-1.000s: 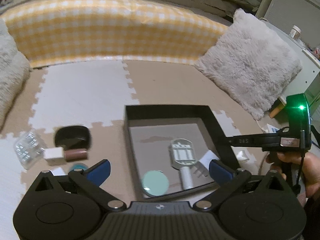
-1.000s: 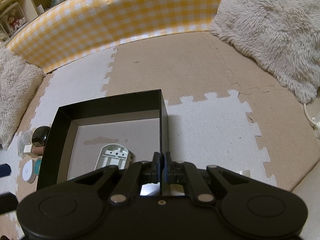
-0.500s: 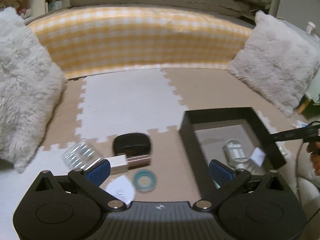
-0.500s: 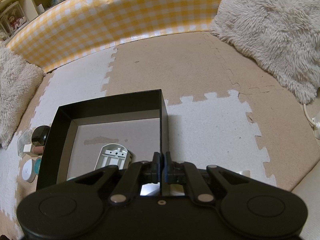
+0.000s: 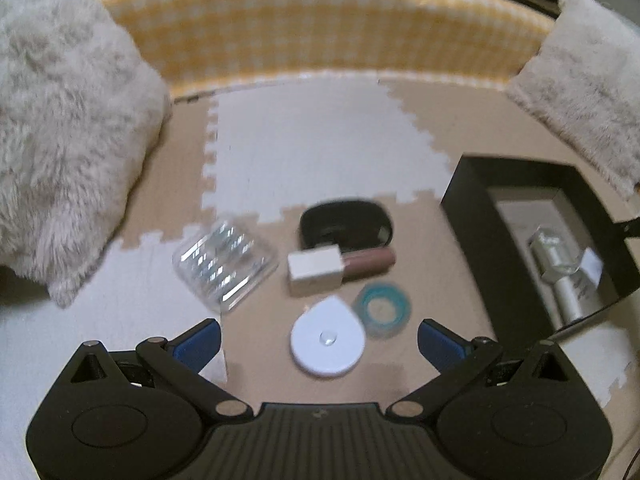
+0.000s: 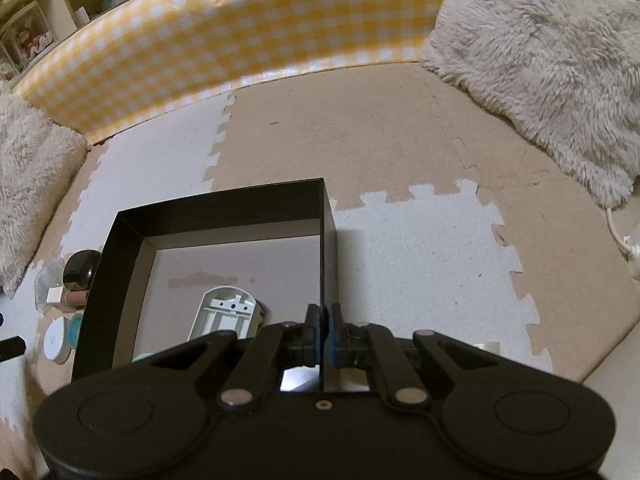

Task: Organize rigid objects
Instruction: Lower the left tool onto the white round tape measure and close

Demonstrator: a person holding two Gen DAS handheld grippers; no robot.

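Left of the black box point(image 5: 476, 216), the left gripper point(image 5: 320, 338) hangs spread wide above a white disc point(image 5: 327, 340) among loose items on the mat. Right gripper point(image 6: 323, 330) is clamped on the box's right wall. Risk: closing on the flat disc may nudge the touching teal ring point(image 5: 383, 309).

box point(image 5: 472, 216) right | loose items incl. disc point(image 5: 327, 339), seemingly tape ring point(image 5: 382, 309), left on mat point(image 5: 312, 152)

Yellow-and-white checked cushion wall point(image 5: 320, 28); beige and white interlocking foam floor mat point(image 5: 312, 152); black rectangular box point(image 6: 216, 220) with grey floor; white round disc point(image 5: 327, 338); teal tape ring point(image 5: 382, 310); off-white shaggy pillow point(image 6: 540, 56).
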